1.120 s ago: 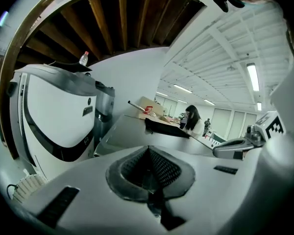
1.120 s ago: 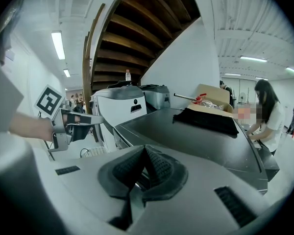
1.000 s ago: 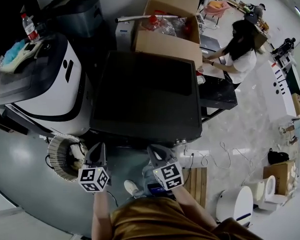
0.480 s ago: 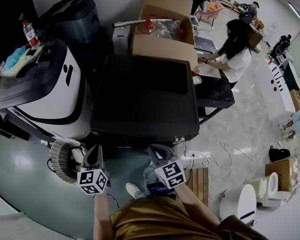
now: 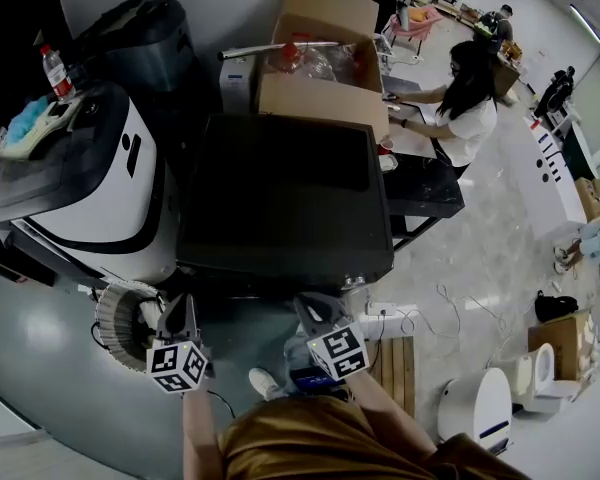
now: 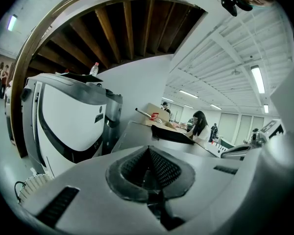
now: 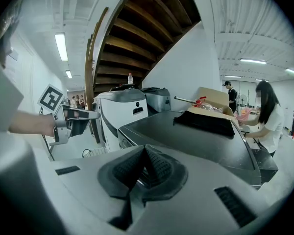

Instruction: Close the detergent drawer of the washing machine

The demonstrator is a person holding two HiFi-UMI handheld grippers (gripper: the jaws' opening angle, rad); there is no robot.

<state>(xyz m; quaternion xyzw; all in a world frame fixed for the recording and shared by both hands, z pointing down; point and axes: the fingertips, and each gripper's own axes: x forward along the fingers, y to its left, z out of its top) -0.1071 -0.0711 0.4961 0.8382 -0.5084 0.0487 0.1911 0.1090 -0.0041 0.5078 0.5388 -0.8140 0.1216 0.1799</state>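
The big dark grey box-shaped washing machine [image 5: 280, 188] stands in the middle of the floor. Its detergent drawer would be on the front side, but I cannot make it out in any view. The left gripper [image 5: 179, 306] and the right gripper [image 5: 315, 308] are both near the front of the machine, not touching it. The jaws of each are pressed together with nothing between them. A white rounded machine with a black stripe [image 5: 90, 188] stands to the left. An open brown cardboard box [image 5: 320, 93] sits behind.
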